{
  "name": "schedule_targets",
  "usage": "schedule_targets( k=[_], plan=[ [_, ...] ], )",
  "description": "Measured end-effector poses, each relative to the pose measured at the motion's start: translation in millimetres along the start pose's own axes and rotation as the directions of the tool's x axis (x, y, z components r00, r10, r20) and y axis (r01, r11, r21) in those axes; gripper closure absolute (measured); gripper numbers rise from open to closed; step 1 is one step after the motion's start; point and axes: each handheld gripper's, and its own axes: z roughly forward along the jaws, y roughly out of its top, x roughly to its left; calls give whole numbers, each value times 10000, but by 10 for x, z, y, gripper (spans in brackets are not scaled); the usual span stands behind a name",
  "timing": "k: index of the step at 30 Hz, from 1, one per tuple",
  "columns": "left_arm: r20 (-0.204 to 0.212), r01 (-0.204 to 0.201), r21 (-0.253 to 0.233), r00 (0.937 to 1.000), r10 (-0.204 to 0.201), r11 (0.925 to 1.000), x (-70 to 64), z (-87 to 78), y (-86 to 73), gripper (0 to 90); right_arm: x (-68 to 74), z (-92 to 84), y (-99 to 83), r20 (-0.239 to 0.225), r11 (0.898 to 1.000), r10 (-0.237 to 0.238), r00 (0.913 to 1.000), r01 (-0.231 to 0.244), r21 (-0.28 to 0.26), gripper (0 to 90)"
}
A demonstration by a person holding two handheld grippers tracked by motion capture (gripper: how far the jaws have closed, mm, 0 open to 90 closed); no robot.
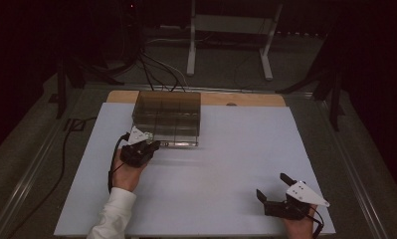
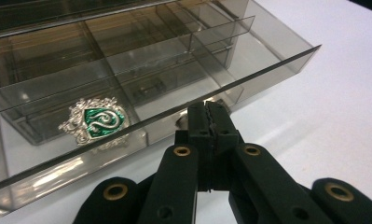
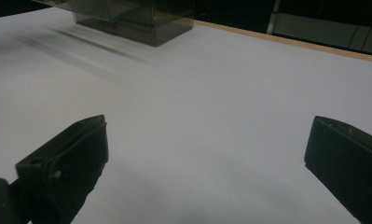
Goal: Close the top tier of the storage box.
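Nearest the person, the right gripper (image 1: 274,191) rests at the near right corner of the white table (image 1: 226,189), its jaws spread wide with nothing between them, well apart from the work. Farther in on the left, the left gripper (image 1: 153,145) sits at the near left corner of the smoked transparent organizer box (image 1: 167,117), and its jaws are fully closed, fingertips pressed together. In the left gripper view the closed tips (image 2: 210,122) sit just under the front edge of the box's hinged lid (image 2: 174,109), which stands slightly raised above the tray; whether the tips grip a front tab or only touch it cannot be told. The step in hand appears to be opening the lid from its front edge. The next move likely calls for a steady upward lift that swings the lid back on its rear hinge, with the free gripper available to steady the body should the light box slide on the smooth surface. The box stands at the far centre-left of the table, near the wooden edge strip (image 1: 246,98). Its compartments (image 2: 141,51), divided by clear partitions, appear empty. A green and silver crest emblem (image 2: 99,120) is fixed to the lid.
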Motion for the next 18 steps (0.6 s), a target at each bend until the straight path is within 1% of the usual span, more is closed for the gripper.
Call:
schedule_targets(
  k=[9, 18],
  plan=[
    [-187, -20, 154, 9998, 23, 9999, 32, 17, -42, 900, -2, -2, 0, 12, 10000, 2, 10000, -2, 0, 0],
    [-257, -1, 245, 9997, 7, 9997, 47, 47, -69, 900, -3, -6, 1, 27, 10000, 9, 10000, -9, -3, 0]
  ],
)
